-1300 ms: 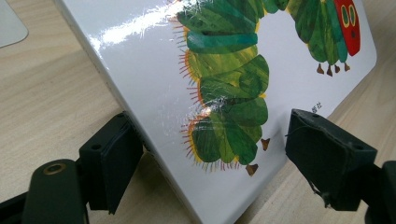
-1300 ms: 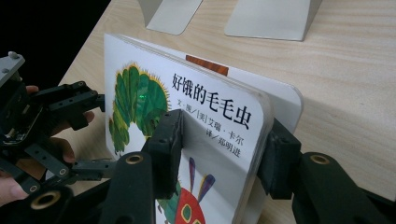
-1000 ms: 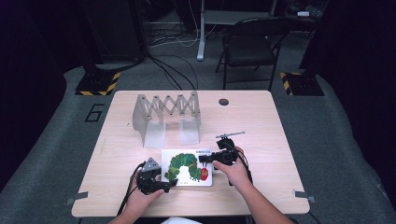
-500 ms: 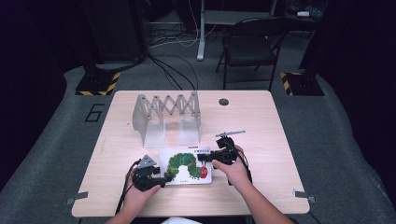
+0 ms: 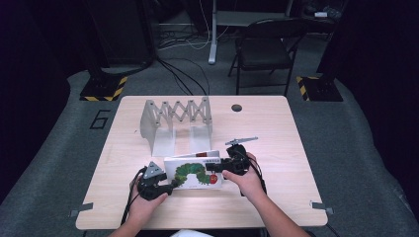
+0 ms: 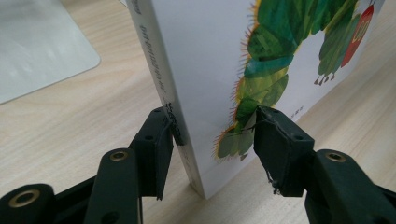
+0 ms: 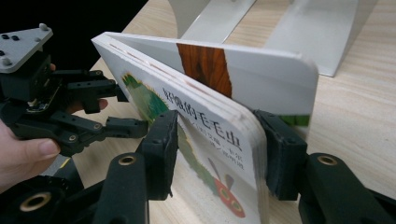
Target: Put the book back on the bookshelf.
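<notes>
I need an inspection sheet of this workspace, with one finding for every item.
Surface: wooden table, with a round hole near the far edge.
Job's things: caterpillar picture book, raised on edge; metal expanding book rack behind it.
Clutter: nothing seen.
Grippers: left gripper straddles the book's spine corner, jaws just closing; right gripper straddles the page edge, jaws just opening. Contact unclear.
Cables: one trails from the left gripper; more lie on the floor.
Surroundings: folding chair, grey floor mat, dark room.
</notes>
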Available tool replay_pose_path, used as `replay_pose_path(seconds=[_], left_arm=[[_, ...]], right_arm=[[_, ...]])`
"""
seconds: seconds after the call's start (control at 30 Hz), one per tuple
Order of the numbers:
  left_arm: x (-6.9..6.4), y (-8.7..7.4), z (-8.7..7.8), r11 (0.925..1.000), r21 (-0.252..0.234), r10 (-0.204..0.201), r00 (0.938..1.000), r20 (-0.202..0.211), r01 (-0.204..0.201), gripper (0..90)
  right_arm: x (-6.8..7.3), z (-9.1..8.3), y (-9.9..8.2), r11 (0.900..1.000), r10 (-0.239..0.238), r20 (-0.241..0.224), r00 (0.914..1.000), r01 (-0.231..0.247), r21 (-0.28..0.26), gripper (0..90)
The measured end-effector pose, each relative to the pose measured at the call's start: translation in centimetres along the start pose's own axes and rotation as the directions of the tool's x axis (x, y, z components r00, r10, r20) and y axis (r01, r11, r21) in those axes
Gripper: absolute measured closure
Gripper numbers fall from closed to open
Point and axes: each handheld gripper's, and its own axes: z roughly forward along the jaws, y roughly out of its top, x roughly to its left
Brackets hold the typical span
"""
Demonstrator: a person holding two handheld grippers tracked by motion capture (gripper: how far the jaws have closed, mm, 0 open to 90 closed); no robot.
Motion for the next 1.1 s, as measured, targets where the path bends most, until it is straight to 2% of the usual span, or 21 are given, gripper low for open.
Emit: replay_pose_path(seconds=[0.1, 0.17, 0.27, 0.3, 0.43, 0.5, 0.73, 0.77, 0.8, 1.1], left_arm=[[0.0, 0.1, -0.2, 0.9999, -0.01, 0.011, 0.9999, -0.012, -0.011, 48.3], [0.0, 0.1, -0.2, 0.9998, -0.013, 0.016, 0.9997, -0.017, -0.017, 48.3], [0.0, 0.1, 0.0, 0.9994, -0.007, 0.033, 0.9991, -0.026, -0.033, 49.8], [0.0, 0.1, 0.0, 0.999, 0.009, 0.043, 0.9987, -0.026, -0.043, 50.3], [0.0, -0.1, 0.1, 0.999, -0.013, 0.041, 0.9985, -0.037, -0.042, 51.4], [0.0, -0.1, 0.0, 0.9987, -0.002, 0.051, 0.9984, -0.024, -0.051, 52.0], [-0.4, -0.3, -0.1, 0.9967, -0.006, 0.08, 0.9959, -0.042, -0.08, 53.1], [-0.4, -0.3, -0.1, 0.9964, -0.006, 0.085, 0.9955, -0.043, -0.085, 53.2], [-0.4, -0.3, -0.1, 0.9962, -0.005, 0.087, 0.9953, -0.043, -0.087, 53.1], [-0.3, -0.3, -0.2, 0.9957, 0.006, 0.093, 0.9953, -0.027, -0.093, 53.2]], right_arm=[[0.4, -0.1, 0.0, 0.9998, -0.017, -0.006, 0.9998, 0.017, -0.006, 50.5], [0.4, -0.1, 0.1, 0.9986, -0.05, -0.002, 0.9987, 0.05, -0.017, 50.3], [0.3, 0.0, 0.1, 0.9988, -0.049, -0.001, 0.9988, 0.049, -0.011, 47.7], [0.2, 0.0, 0.1, 0.9987, -0.05, -0.003, 0.9988, 0.05, -0.005, 46.8], [0.1, 0.3, 0.0, 0.9987, -0.05, -0.009, 0.9987, 0.05, 0.006, 44.3], [0.1, 0.3, 0.0, 0.9991, -0.041, -0.016, 0.999, 0.041, 0.009, 42.8], [-0.1, 0.4, -0.5, 0.9985, -0.049, -0.033, 0.9983, 0.05, 0.024, 40.1], [-0.1, 0.4, -0.5, 0.9987, -0.02, -0.043, 0.9989, 0.022, 0.045, 39.6], [-0.2, 0.5, -0.6, 0.9985, -0.017, -0.048, 0.9987, 0.02, 0.05, 39.5], [-0.4, 1.1, -1.0, 0.9963, -0.026, -0.035, 0.9991, 0.029, 0.081, 39.6]])
